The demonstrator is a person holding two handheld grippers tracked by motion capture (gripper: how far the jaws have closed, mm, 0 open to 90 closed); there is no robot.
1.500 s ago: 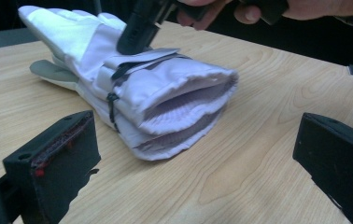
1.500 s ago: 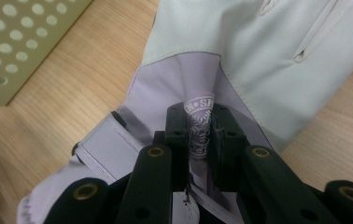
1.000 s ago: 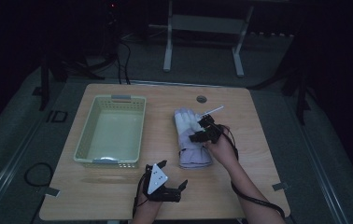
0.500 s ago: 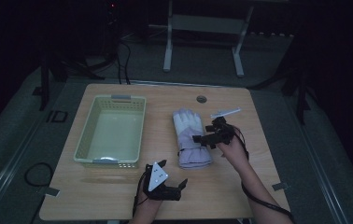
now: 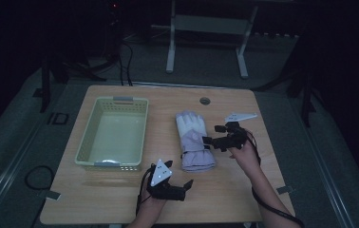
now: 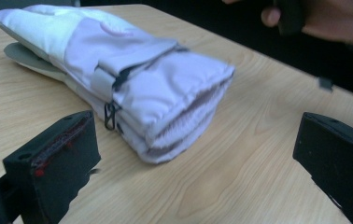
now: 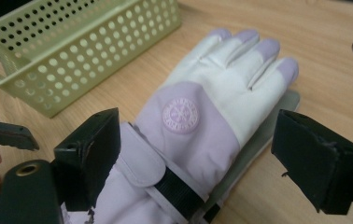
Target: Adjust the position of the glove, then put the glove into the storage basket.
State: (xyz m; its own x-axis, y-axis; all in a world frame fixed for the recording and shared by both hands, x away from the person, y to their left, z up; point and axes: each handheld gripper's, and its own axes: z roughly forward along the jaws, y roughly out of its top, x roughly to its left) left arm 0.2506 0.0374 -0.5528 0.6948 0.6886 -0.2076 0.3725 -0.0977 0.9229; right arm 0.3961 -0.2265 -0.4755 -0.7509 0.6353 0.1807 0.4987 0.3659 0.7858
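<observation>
In the high view, the right gripper (image 5: 209, 136) is seen lowered and drawn nearer than a second ago, from the fingers of the padded lilac-and-white winter gloves (image 5: 194, 141) to their wrist, so a grasp seems imminent. The stacked gloves lie mid-tabletop, beside the pale green perforated plastic basket (image 5: 85, 142); the left gripper (image 5: 182, 183) rests near the front edge. In the left gripper view, wide, empty jaws face the cuff (image 6: 184, 105), apart. In the right gripper view, wide, empty jaws straddle the strap (image 7: 181, 191).
</observation>
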